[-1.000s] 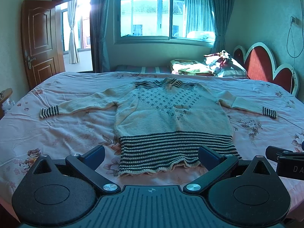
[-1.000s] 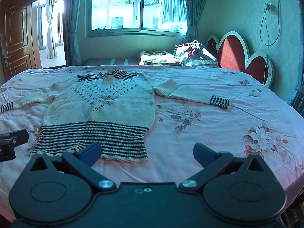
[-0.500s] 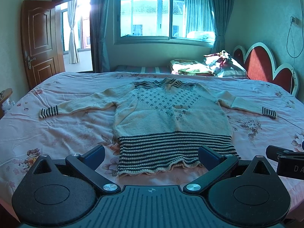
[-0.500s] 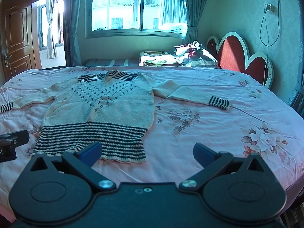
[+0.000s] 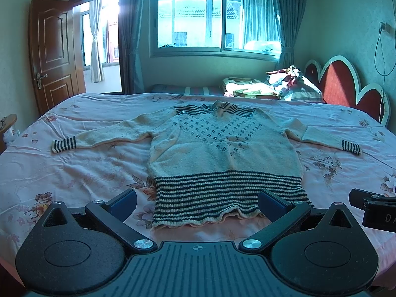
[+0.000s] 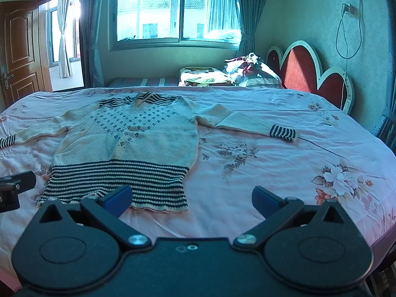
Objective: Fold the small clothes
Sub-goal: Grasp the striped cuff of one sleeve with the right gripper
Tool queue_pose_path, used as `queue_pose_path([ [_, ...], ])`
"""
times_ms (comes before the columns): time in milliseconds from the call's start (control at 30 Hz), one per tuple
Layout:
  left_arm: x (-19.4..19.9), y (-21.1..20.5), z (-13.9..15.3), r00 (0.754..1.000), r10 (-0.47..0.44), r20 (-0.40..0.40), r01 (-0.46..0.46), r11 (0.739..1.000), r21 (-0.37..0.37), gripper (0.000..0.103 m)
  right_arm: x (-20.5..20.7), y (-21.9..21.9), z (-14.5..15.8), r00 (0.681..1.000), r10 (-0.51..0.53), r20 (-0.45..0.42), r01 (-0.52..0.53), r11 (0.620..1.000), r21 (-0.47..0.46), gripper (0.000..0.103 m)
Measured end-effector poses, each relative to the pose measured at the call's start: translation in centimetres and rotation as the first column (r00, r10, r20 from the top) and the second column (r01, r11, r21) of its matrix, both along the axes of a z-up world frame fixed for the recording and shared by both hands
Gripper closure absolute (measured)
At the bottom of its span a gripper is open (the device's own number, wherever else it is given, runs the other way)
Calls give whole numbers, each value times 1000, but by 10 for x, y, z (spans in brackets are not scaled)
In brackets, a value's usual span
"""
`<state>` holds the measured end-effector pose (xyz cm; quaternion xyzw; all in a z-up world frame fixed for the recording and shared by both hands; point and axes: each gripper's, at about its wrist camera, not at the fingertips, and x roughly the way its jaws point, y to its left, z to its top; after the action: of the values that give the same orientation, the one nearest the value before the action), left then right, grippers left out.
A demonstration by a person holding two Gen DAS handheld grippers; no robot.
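Note:
A cream knit sweater (image 5: 222, 148) (image 6: 131, 138) with black stripes at hem, cuffs and collar lies flat on the pink floral bed, both sleeves spread out, collar toward the window. My left gripper (image 5: 198, 204) hovers open just in front of the striped hem, holding nothing. My right gripper (image 6: 191, 199) is open too, to the right of the hem's right corner, over bare sheet. Each gripper's tip shows at the edge of the other's view.
The pink floral bed sheet (image 6: 284, 173) spreads wide to the right. A red and white headboard (image 6: 309, 74) stands at far right, with piled pillows and bedding (image 6: 230, 74) beside it. A window, curtains and a wooden door (image 5: 54, 54) lie beyond.
Both views have shifted only slightly; the sweater lies as before and both grippers stay open.

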<state>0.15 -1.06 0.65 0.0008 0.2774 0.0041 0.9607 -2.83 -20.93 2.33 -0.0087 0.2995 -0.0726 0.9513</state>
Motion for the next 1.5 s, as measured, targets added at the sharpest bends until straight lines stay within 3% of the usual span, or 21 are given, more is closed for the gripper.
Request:
queue_pose_path([
  [333,8,1,0,1000,-13,-1,13,999,-43,0,5,-16,-1,999,-33,11,32,999,36,1],
  [400,20,6,0,1000,-3,-5,3,995,-98,0,8,-30,1,997,-66,44,62,995,79,1],
  [567,73,6,4,999,-51,3,51,994,-101,0,38,-79,5,979,-176,100,163,978,130,1],
  [600,84,5,6,998,-62,12,63,993,-102,0,48,-92,4,974,-201,108,184,972,146,5],
  [700,127,4,11,997,-72,39,77,988,-134,0,83,-136,1,953,-287,101,257,936,243,34],
  [800,174,-4,4,996,-84,25,86,990,-113,0,126,-191,-16,923,-374,88,314,865,391,36],
  [867,204,-5,-4,997,-75,1,74,991,-113,0,155,-230,-38,900,-433,45,348,777,524,37],
  [933,233,-3,-16,996,-80,-32,75,988,-132,0,179,-263,-65,871,-491,-2,391,691,608,50],
  [1067,284,3,-44,995,-17,-102,4,992,-125,0,220,-306,-112,818,-571,-74,464,578,671,52],
  [1133,306,6,-55,992,-1,-128,-14,993,-118,0,232,-318,-130,797,-596,-99,489,539,686,51],
  [1367,354,10,-75,988,0,-152,-13,996,-84,0,257,-323,-137,781,-621,-69,503,559,659,56],
  [1500,369,19,-79,987,28,-157,-39,997,-64,0,273,-324,-134,771,-631,-84,548,591,592,81],
])
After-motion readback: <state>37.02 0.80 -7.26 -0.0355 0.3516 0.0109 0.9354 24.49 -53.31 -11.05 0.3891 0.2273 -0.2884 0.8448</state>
